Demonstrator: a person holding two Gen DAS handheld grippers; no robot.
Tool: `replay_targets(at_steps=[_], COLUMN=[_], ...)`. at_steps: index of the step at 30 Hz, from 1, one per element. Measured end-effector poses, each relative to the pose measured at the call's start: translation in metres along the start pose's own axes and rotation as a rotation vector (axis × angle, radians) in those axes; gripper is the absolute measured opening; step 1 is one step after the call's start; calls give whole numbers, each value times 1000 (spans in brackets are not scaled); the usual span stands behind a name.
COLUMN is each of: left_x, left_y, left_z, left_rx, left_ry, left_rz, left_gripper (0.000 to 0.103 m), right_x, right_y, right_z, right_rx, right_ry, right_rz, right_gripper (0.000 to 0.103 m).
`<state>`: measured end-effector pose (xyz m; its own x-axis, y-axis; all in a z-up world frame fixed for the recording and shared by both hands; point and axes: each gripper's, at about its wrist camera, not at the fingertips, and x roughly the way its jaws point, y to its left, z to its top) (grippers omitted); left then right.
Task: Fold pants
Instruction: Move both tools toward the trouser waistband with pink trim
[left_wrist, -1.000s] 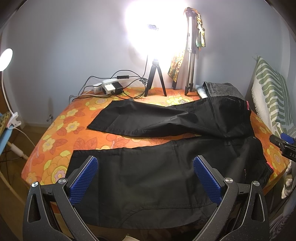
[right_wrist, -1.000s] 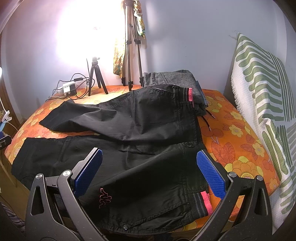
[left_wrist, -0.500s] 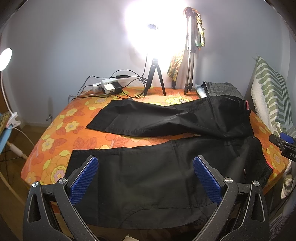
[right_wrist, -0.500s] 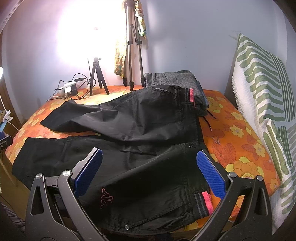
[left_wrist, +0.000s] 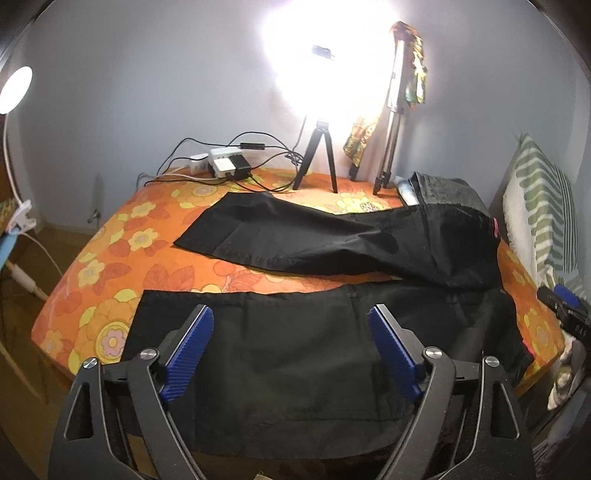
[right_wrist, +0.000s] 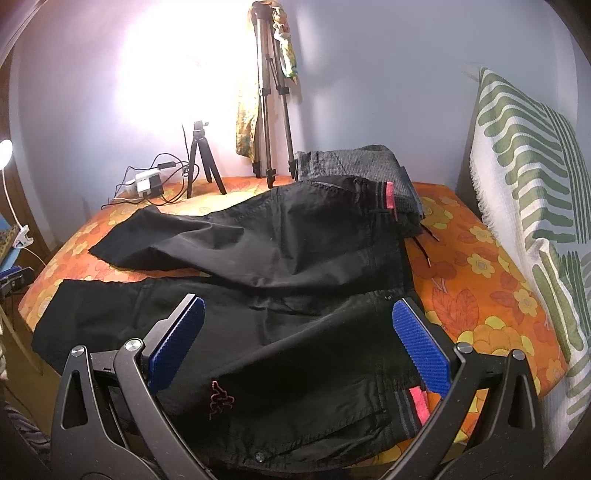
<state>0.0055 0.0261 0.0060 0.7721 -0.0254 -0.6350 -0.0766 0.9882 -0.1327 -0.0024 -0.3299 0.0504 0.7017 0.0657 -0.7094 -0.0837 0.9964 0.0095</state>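
Left gripper (left_wrist: 291, 354): jaws spread wide, empty, hovering over the near trouser leg. Right gripper (right_wrist: 295, 343): likewise spread and empty, above the hip and waistband end.

Bedspread (right_wrist: 480, 280), orange floral: extends ahead of and to both sides of both grippers; carries everything below.

Pants (left_wrist: 332, 258), black: laid flat directly ahead of and beneath both grippers, legs parted in a V. Near leg smooth; far leg rumpled, its seat creased and resting partly on a folded grey garment (right_wrist: 351, 160). Pink waistband tabs (right_wrist: 417, 404) and small pink logo (right_wrist: 221, 400) sit between the right fingers.

Tripods (left_wrist: 317, 158), power strip (left_wrist: 225, 164): far ahead, by the wall.

Risk: thin cloth may let the pads pinch only the top layer, so the fold drags crooked. The near edge overhangs the bed and may slide off if tugged.
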Motion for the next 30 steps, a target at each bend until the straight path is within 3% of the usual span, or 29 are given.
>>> replay_targets(at_steps=[6, 10, 15, 22, 30], left_x=[9, 14, 12, 23, 43], left_y=[22, 29, 32, 45, 68], left_z=[3, 8, 25, 37, 45], left_rx=[-85, -105, -60, -74, -136], left_ry=[-2, 4, -51, -54, -13], left_rz=[-37, -20, 37, 61, 108], left_gripper=[65, 61, 57, 57, 58], right_x=[0, 6, 16, 73, 178], right_y=[5, 15, 26, 52, 128], right_z=[4, 11, 25, 80, 135], right_rx=[-11, -49, -93, -126, -220], right_ry=[-34, -38, -27, 71, 261], right_rz=[83, 101, 149, 265, 432], right_gripper=[103, 103, 103, 103, 103])
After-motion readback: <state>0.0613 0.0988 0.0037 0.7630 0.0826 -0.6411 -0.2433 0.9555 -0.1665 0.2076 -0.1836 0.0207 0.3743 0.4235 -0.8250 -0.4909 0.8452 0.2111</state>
